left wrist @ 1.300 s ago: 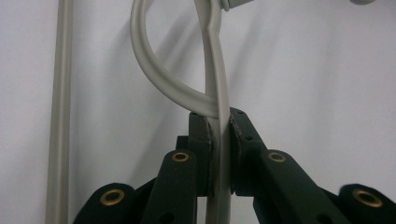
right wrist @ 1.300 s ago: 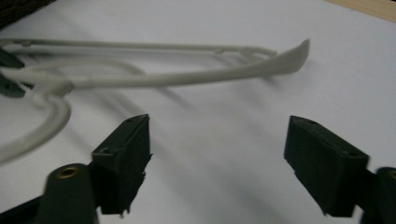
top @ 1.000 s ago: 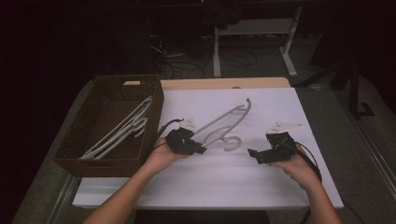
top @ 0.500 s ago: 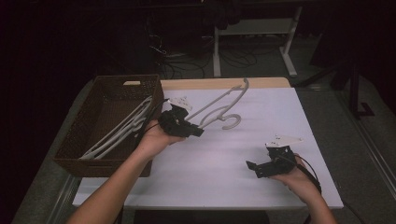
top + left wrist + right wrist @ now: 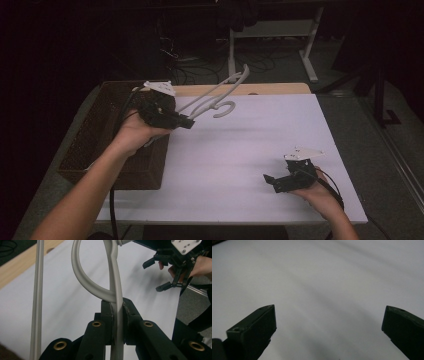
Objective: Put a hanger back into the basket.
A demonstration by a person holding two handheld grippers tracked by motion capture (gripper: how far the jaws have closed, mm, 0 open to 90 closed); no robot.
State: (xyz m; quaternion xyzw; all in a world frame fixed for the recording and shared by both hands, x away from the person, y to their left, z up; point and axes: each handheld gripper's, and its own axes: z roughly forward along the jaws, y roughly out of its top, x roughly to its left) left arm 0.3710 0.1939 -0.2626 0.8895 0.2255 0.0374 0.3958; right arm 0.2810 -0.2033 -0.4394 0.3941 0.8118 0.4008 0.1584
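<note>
Hanger (image 5: pixel 212 97) now lifted beside the basket (image 5: pixel 95 145)

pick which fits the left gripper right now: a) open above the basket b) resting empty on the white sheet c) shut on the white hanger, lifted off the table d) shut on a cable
c: in the left gripper view the left gripper has its jaws closed on the white hanger, and the high view shows the hanger raised above the table.
</note>
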